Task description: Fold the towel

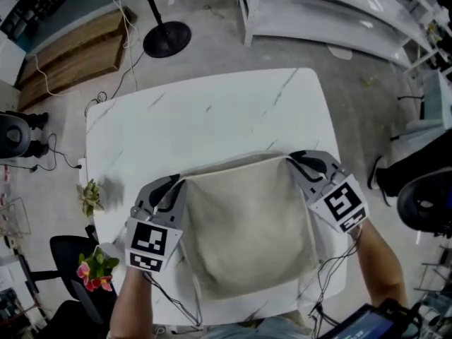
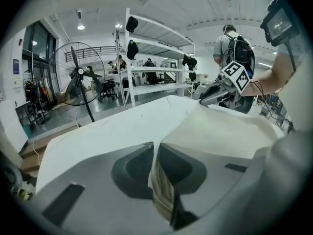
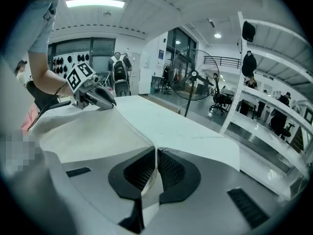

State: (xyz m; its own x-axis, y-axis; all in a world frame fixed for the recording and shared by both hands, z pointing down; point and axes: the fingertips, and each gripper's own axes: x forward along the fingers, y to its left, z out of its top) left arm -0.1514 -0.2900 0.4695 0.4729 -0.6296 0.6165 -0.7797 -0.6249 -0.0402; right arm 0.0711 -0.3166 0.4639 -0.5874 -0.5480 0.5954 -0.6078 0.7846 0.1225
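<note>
A beige towel [image 1: 247,224] lies on the near half of the white table [image 1: 212,111], its near edge hanging toward the person. My left gripper [image 1: 180,182] is shut on the towel's far left corner and my right gripper [image 1: 289,159] on its far right corner. In the left gripper view the towel's edge [image 2: 159,180] is pinched between the dark pads of the left gripper [image 2: 155,148], and the cloth stretches across to the right gripper [image 2: 220,89]. The right gripper view shows a thin fold of towel [image 3: 146,190] clamped in the right gripper [image 3: 156,153], with the left gripper [image 3: 95,94] opposite.
The far half of the table is bare marble. A fan's round base [image 1: 167,39] stands on the floor beyond it, beside a wooden board [image 1: 70,51]. White shelving [image 1: 332,13] is at the back right. Pink flowers [image 1: 95,270] and a small plant [image 1: 90,195] sit at the left edge.
</note>
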